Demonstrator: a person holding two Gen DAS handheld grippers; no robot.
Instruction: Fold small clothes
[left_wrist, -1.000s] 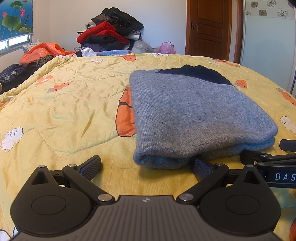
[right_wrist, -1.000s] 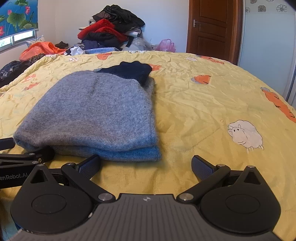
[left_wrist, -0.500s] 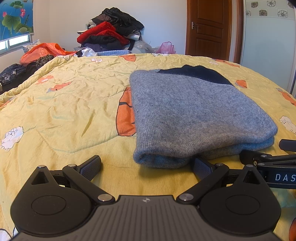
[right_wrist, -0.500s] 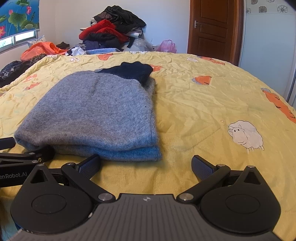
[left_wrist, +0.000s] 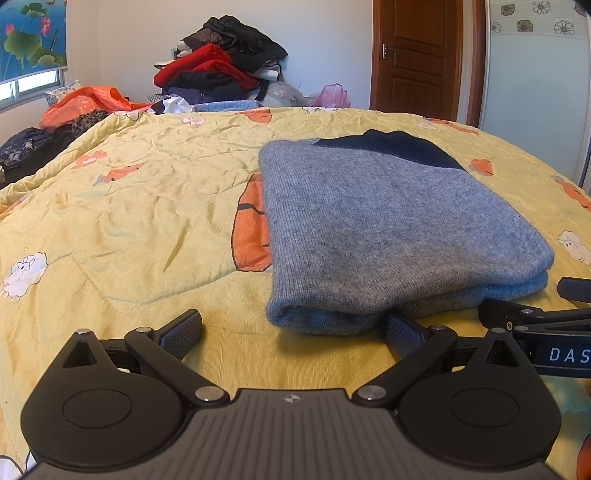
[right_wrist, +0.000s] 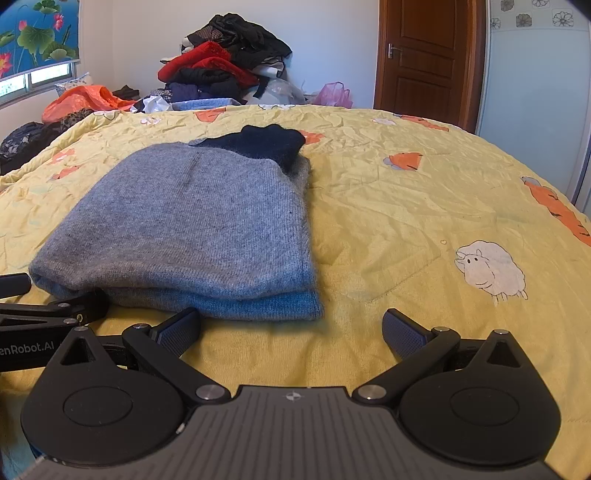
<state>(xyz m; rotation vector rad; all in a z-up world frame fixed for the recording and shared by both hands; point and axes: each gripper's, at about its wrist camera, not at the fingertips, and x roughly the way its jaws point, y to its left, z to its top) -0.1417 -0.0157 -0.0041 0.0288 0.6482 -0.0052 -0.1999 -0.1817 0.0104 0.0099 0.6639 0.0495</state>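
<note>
A grey knit sweater (left_wrist: 388, 225) with a dark navy part at its far end lies folded flat on the yellow quilt (left_wrist: 129, 221); it also shows in the right wrist view (right_wrist: 192, 225). My left gripper (left_wrist: 293, 332) is open and empty just in front of the sweater's near left corner, its right finger touching the fold. My right gripper (right_wrist: 291, 330) is open and empty just in front of the sweater's near right corner. Each gripper shows at the edge of the other's view.
A pile of red, black and dark clothes (left_wrist: 221, 74) sits beyond the far edge of the bed. Orange fabric (left_wrist: 85, 103) and dark clothes lie at the far left. A brown door (left_wrist: 417, 55) and a pale wardrobe stand at the back right.
The right gripper's view has shifted slightly, as if it eased back a little from the sweater. The left gripper and the sweater have not visibly moved.
</note>
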